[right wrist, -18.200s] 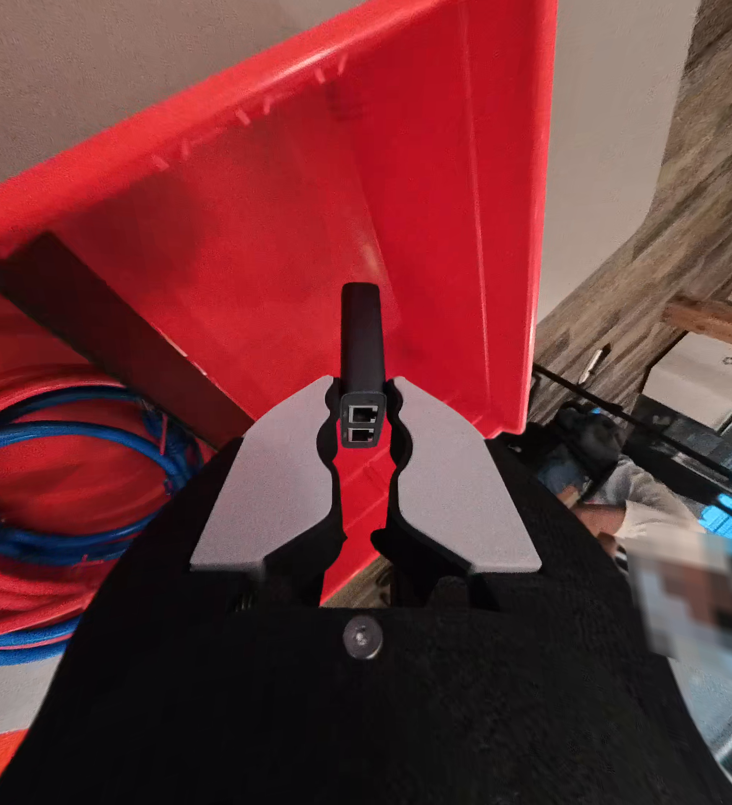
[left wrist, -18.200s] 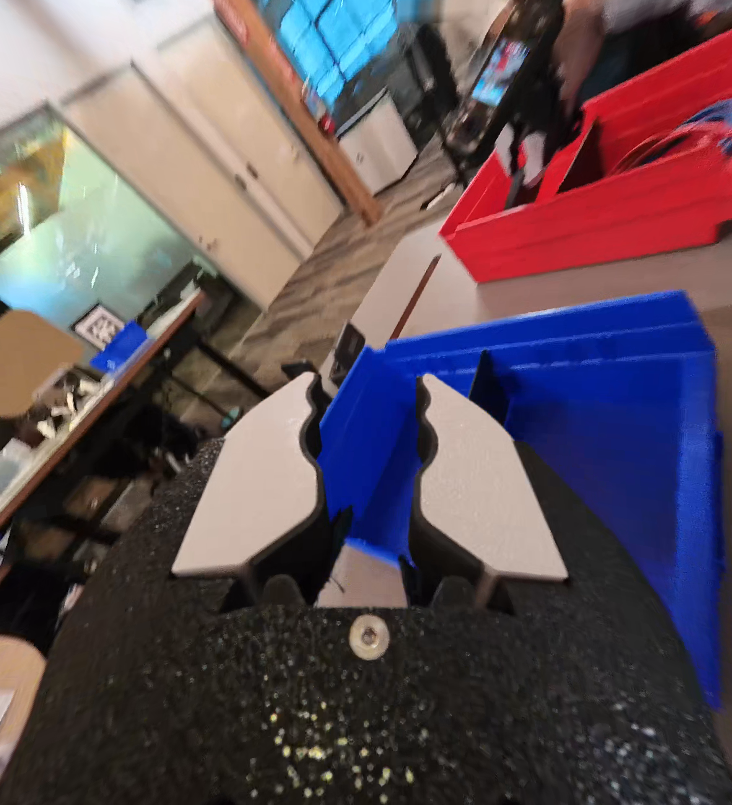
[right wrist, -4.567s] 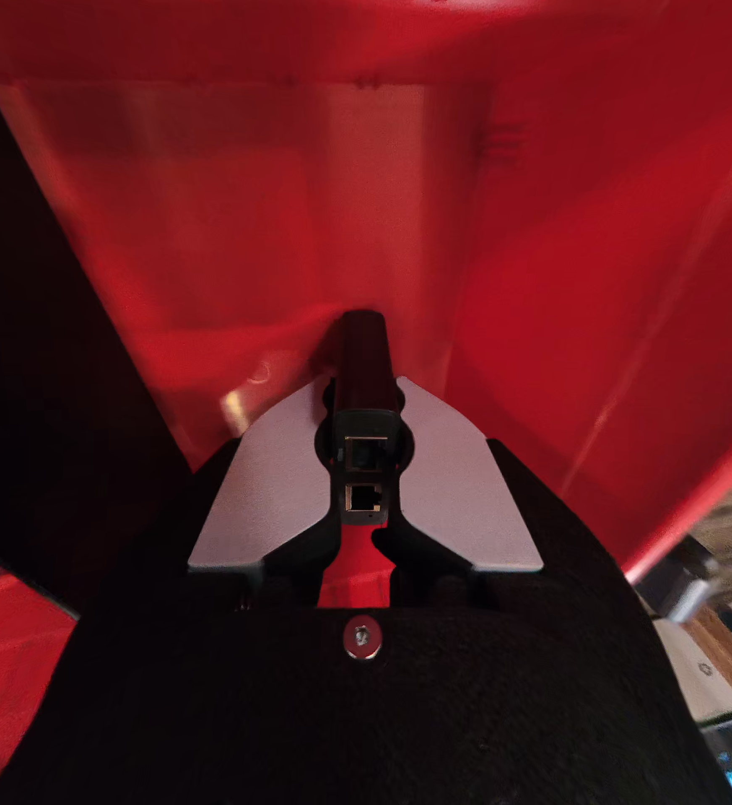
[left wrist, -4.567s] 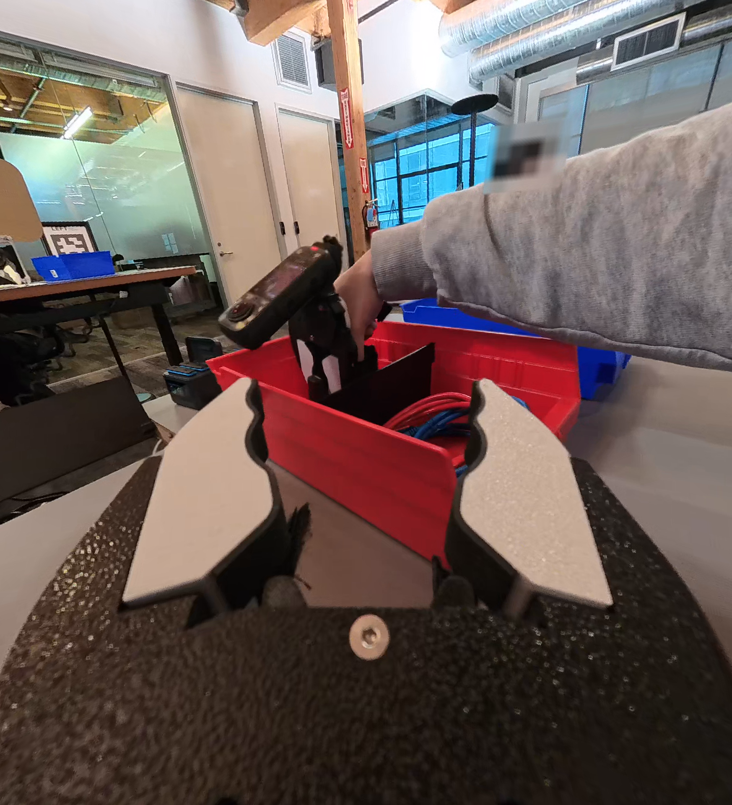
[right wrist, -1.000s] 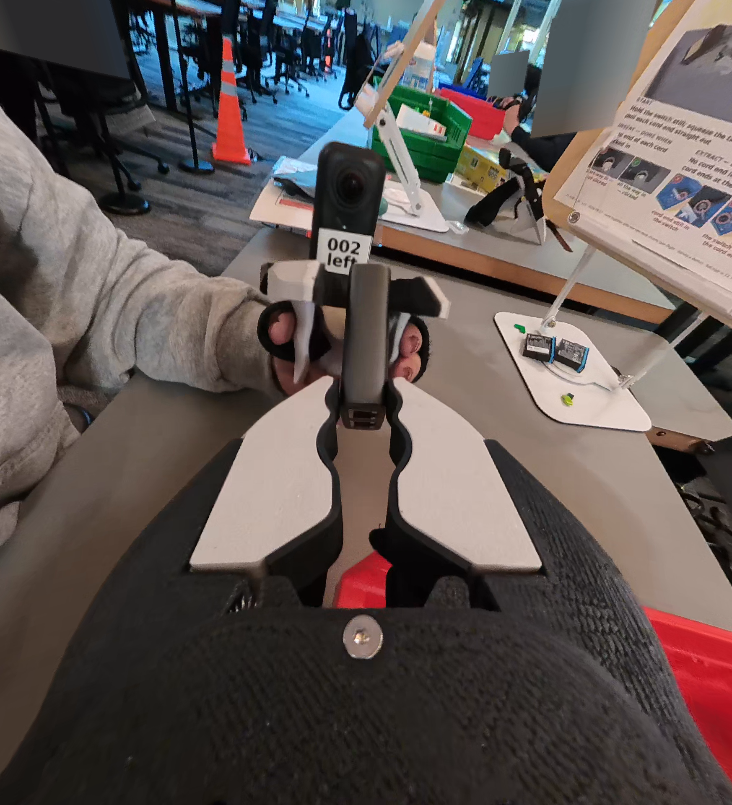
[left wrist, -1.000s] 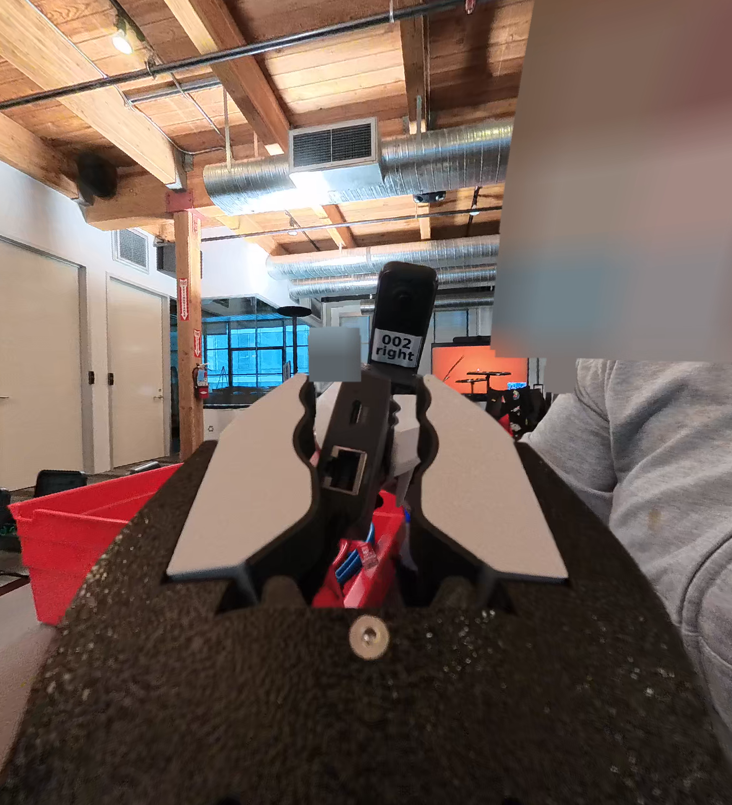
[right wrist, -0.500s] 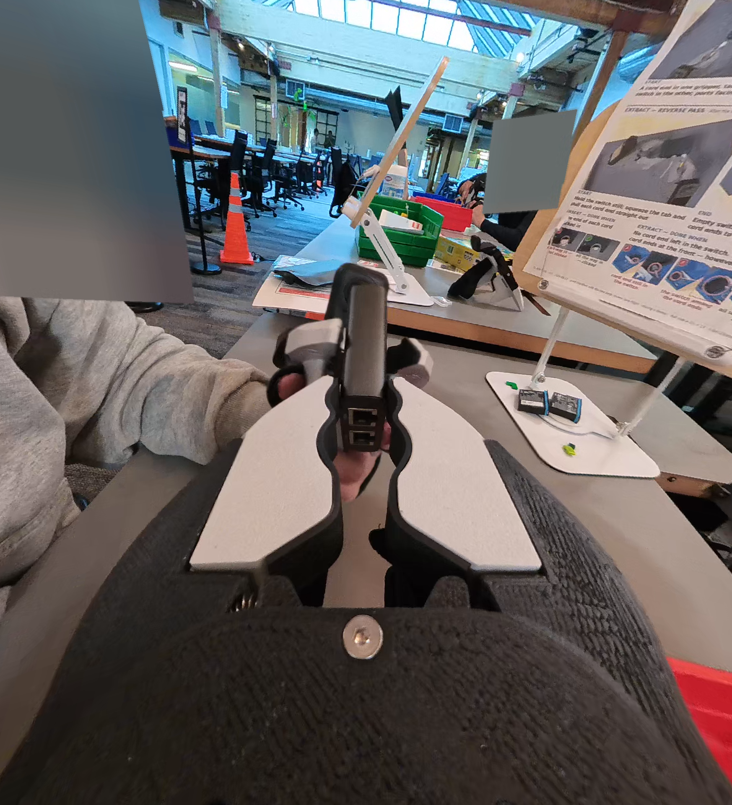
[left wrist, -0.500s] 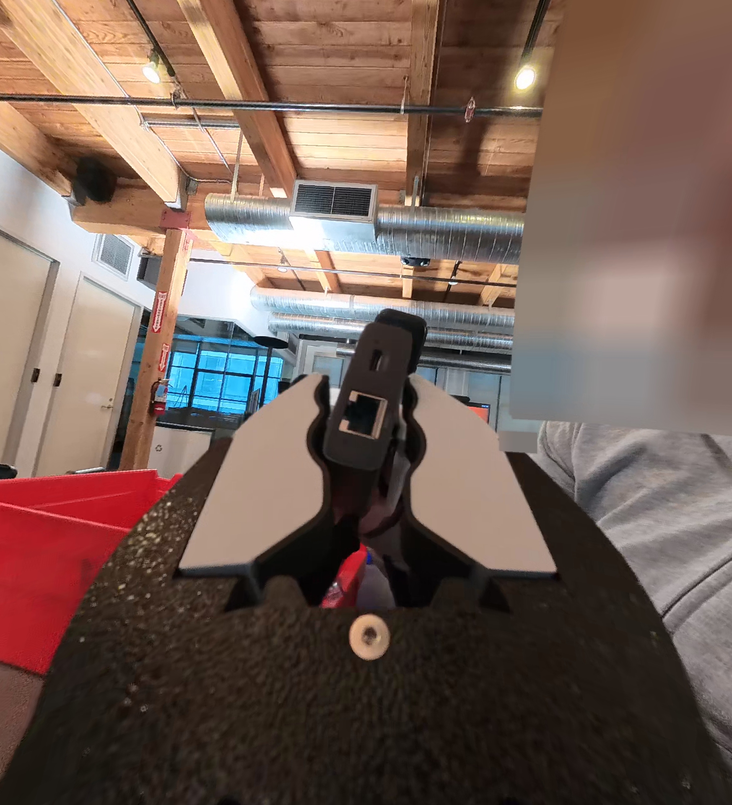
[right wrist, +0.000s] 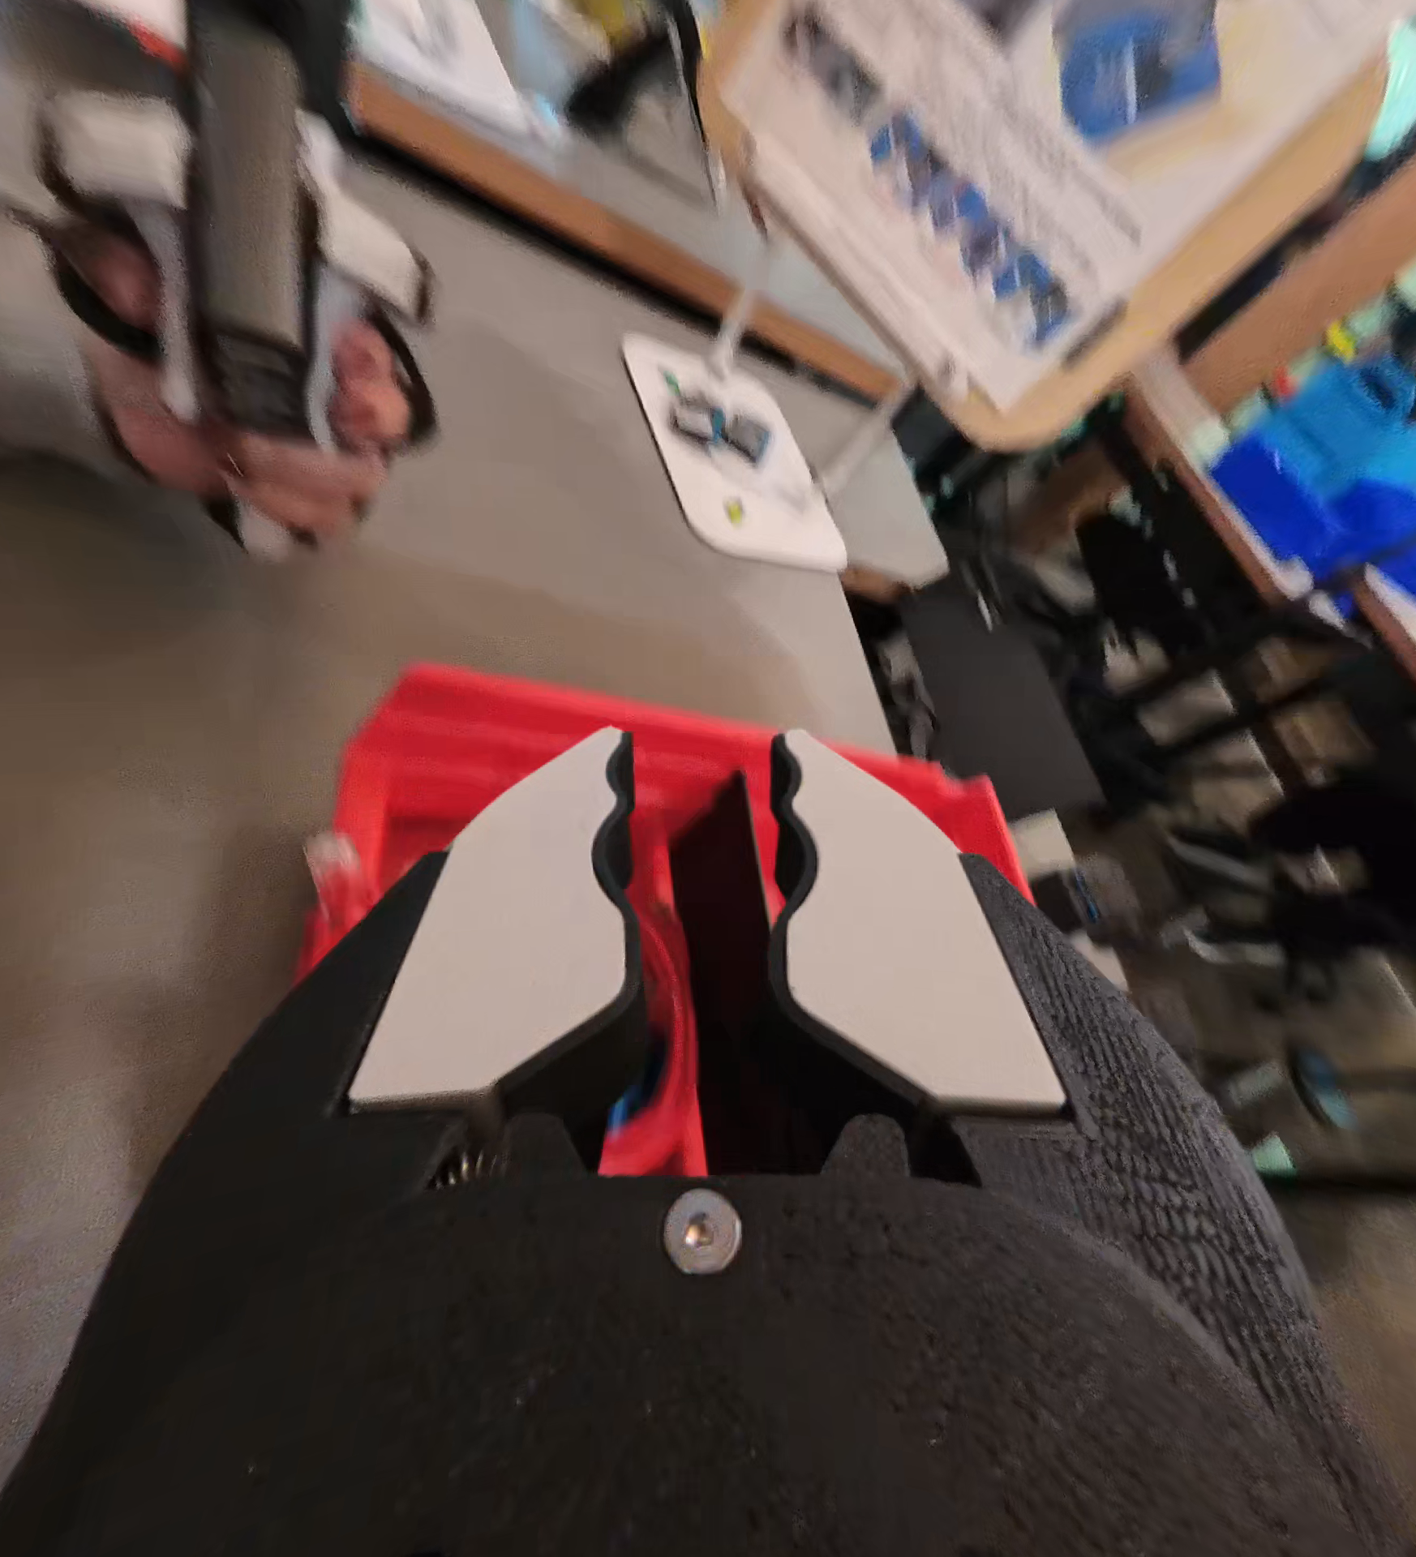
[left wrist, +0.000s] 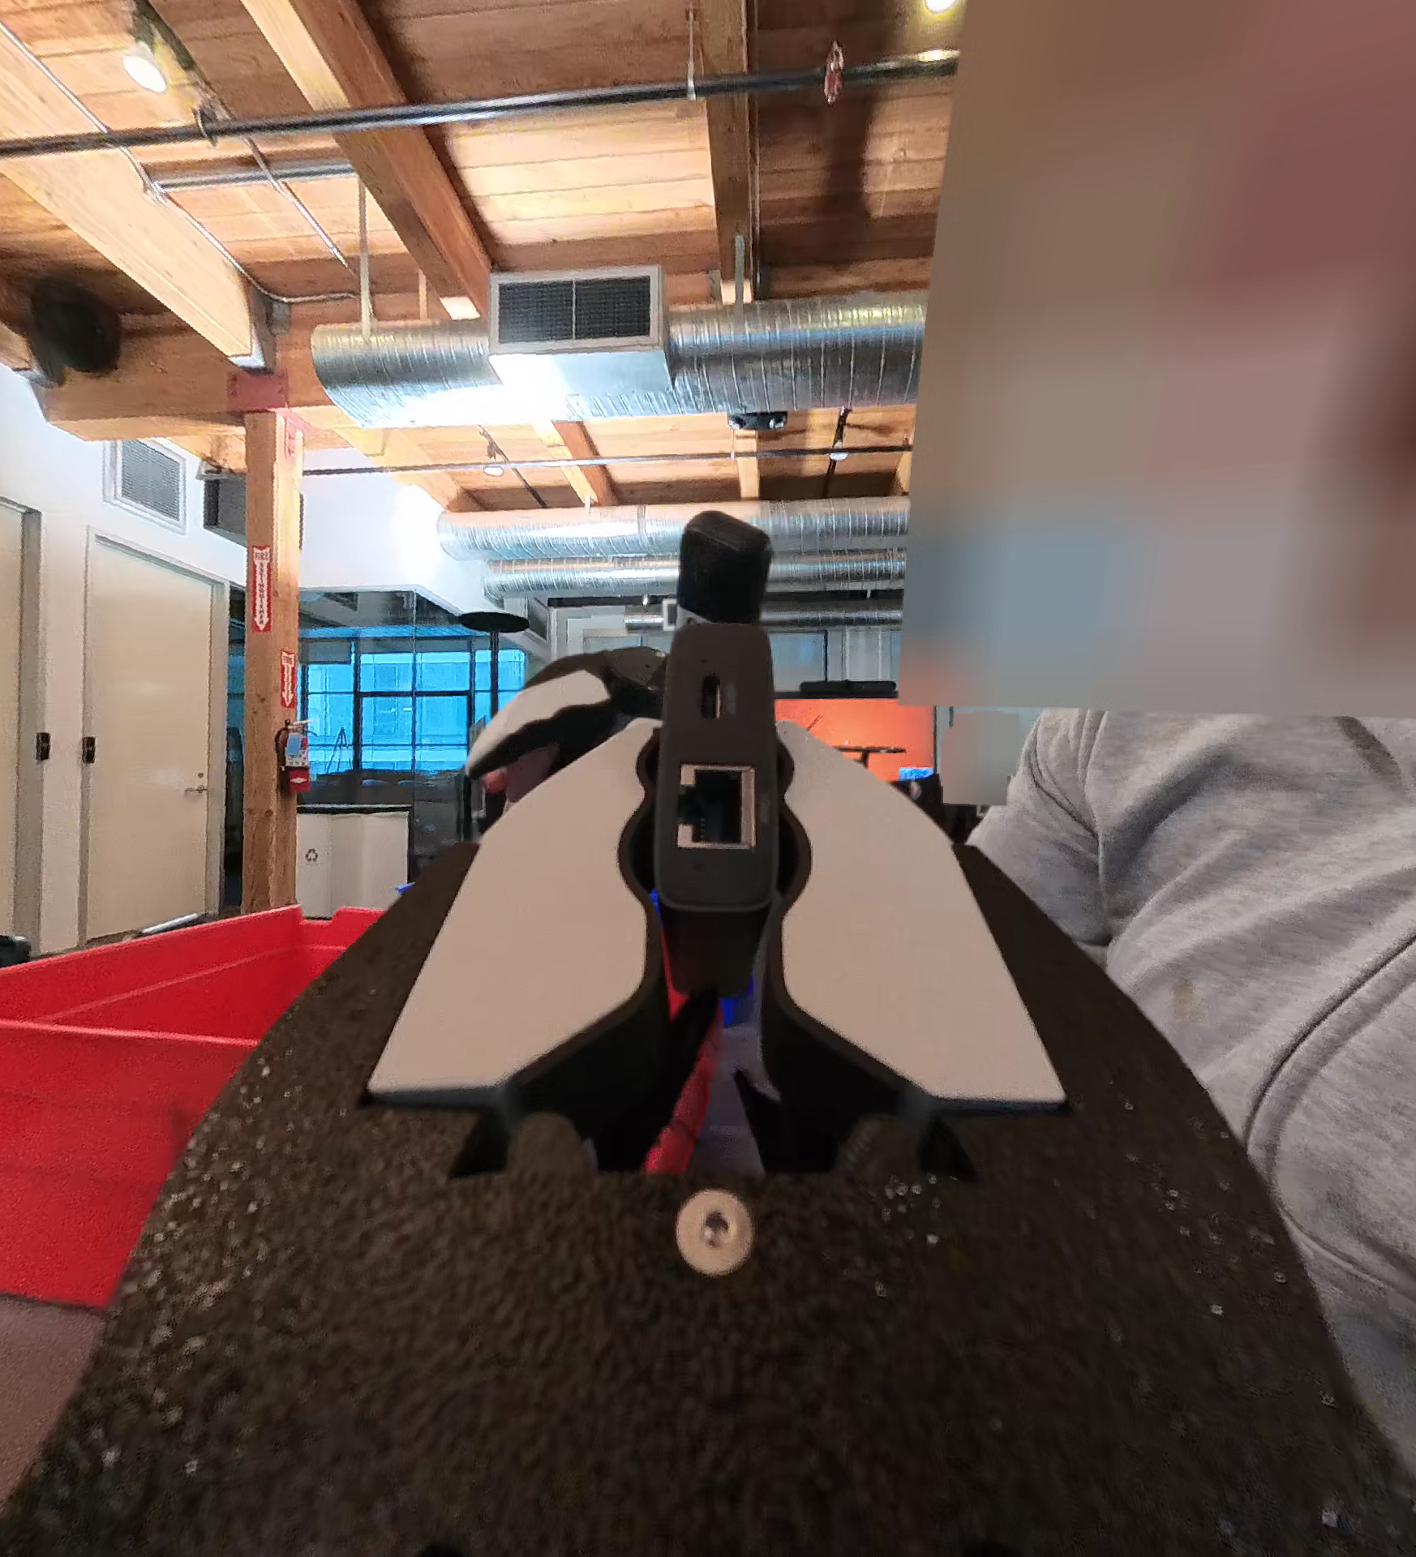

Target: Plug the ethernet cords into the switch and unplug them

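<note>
Loft workshop; timber beams [left wrist: 401, 160]; ducts [left wrist: 789, 354]; benches [right wrist: 519, 278]

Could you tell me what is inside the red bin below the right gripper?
Between the open right gripper's fingers, the red bin shows a dark upright divider and blurred blue and clear bits. The gripper body covers the rest, so I cannot tell what else it holds.
</note>
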A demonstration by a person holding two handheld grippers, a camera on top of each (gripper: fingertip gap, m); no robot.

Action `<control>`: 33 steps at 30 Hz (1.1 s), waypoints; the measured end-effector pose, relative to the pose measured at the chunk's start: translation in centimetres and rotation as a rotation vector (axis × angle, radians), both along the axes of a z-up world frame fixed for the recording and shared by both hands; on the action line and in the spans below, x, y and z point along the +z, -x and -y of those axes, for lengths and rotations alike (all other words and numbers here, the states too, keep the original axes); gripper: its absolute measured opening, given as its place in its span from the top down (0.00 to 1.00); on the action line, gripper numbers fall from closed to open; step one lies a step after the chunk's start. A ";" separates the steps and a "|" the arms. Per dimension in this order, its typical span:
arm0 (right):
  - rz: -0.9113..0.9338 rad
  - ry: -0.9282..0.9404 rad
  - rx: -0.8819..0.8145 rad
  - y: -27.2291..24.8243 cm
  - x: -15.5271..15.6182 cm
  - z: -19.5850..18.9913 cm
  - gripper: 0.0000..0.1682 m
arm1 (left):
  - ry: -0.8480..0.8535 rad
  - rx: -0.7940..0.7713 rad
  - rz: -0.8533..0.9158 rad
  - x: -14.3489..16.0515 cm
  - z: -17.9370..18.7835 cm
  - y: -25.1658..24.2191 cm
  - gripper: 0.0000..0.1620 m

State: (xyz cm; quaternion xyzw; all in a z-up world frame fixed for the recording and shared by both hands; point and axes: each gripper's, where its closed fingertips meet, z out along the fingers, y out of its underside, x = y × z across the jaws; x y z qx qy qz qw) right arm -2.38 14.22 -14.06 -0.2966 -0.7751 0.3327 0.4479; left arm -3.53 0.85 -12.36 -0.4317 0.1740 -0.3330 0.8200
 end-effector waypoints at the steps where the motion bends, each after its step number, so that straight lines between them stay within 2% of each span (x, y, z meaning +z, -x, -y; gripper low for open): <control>1: 0.056 -0.025 -0.043 -0.6 -0.8 -1.5 0.83 | 0.008 0.010 -0.005 -0.2 -0.2 0.0 0.87; 3: 0.218 -0.046 -0.057 -2.2 -3.3 -2.7 0.84 | 0.042 -0.039 0.000 -0.5 -0.3 -0.3 0.87; 5: 0.389 -0.046 -0.007 -3.9 -5.8 -2.2 0.84 | 0.070 -0.068 0.013 -0.8 -0.5 -0.3 0.87; 11: 0.641 -0.073 0.206 -5.4 -10.1 1.9 0.84 | 0.099 -0.065 0.035 -1.7 -1.1 0.5 0.87; 16: 0.676 -0.052 0.293 -4.7 -11.5 3.9 0.84 | 0.092 -0.070 0.038 -1.6 -1.0 0.6 0.87; 23: 0.719 -0.067 0.297 -4.3 -12.8 4.1 0.85 | 0.081 -0.079 0.048 -1.4 -0.8 0.6 0.87; 29: 0.660 -0.192 0.162 -3.8 -11.9 3.1 0.82 | 0.080 -0.065 0.070 -1.4 -0.9 1.1 0.87; 33: 0.503 -0.304 0.081 -3.5 -10.8 4.2 0.80 | 0.081 -0.046 0.065 -1.3 -0.9 1.4 0.87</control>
